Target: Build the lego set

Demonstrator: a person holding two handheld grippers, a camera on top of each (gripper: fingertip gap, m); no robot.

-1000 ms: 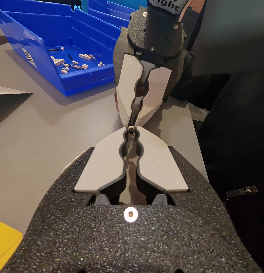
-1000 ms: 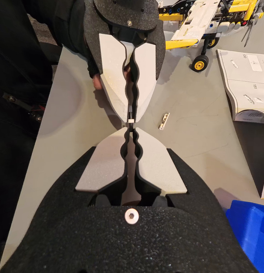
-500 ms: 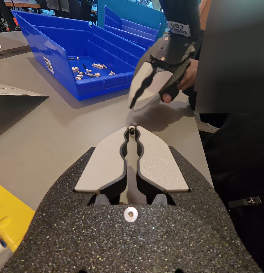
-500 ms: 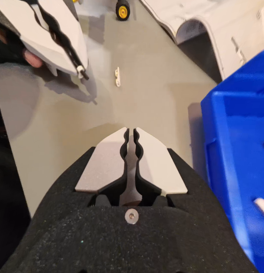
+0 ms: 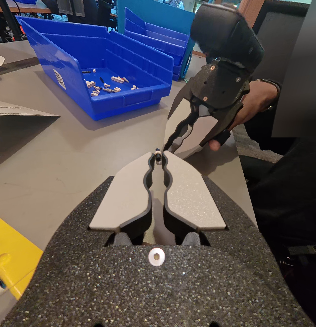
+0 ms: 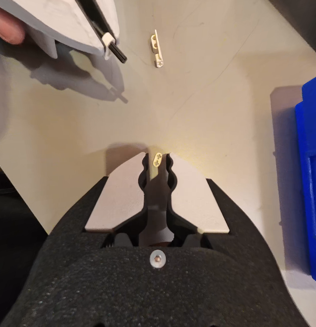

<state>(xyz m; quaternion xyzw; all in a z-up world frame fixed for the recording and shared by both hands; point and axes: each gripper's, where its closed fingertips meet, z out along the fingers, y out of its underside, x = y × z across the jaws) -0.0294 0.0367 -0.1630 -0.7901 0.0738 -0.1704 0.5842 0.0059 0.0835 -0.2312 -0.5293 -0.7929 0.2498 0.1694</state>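
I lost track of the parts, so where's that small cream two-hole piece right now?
In the right wrist view, the small cream two-hole piece lies on the grey table between the open right gripper's fingertips, which do not press it.

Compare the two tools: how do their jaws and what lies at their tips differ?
The left tool is nearly closed, clamping a black axle with a white bush; the right tool stands wider. The small cream link between its tips shows gaps either side, so it is not gripped. Both have grey fingers on black bodies.
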